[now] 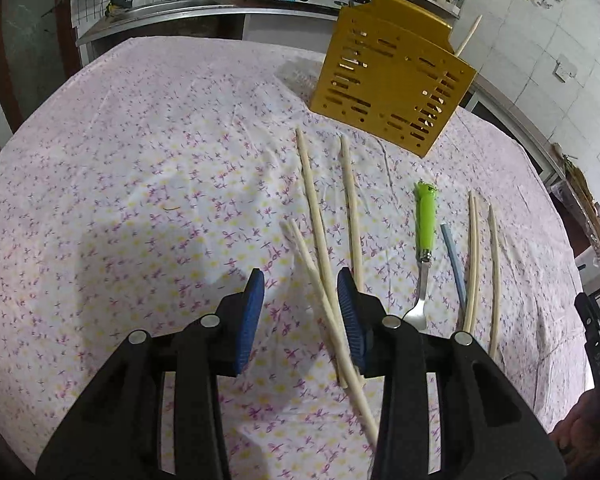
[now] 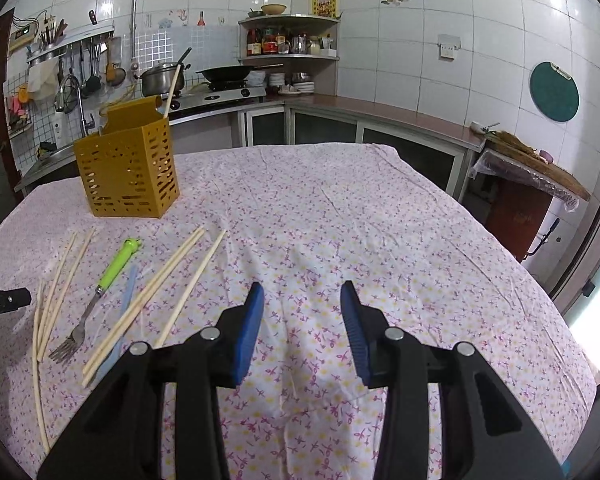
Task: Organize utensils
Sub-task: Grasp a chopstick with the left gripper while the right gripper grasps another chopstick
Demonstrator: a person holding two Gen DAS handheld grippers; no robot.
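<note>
Chopsticks [image 1: 320, 224] lie scattered on the flowered tablecloth [image 1: 140, 168] in front of the yellow slotted utensil holder [image 1: 392, 80], which stands upright with one chopstick already poking from its top. Nearer than the holder, a green-handled fork [image 1: 424, 240] and a pale blue stick [image 1: 454, 256] rest between two groups of chopsticks, all well apart from the holder's base. The left gripper [image 1: 300, 304] hangs over the crossed chopsticks, its blue fingers apart and pressing on nothing, with one chopstick passing between them. The right gripper [image 2: 302, 320] is likewise spread and empty, above bare cloth to the side of the holder and away from the utensils. The step in hand appears to be picking up a chopstick; the next move likely calls for lowering the left fingers astride a single stick and closing without dragging its crossed neighbour.
</note>
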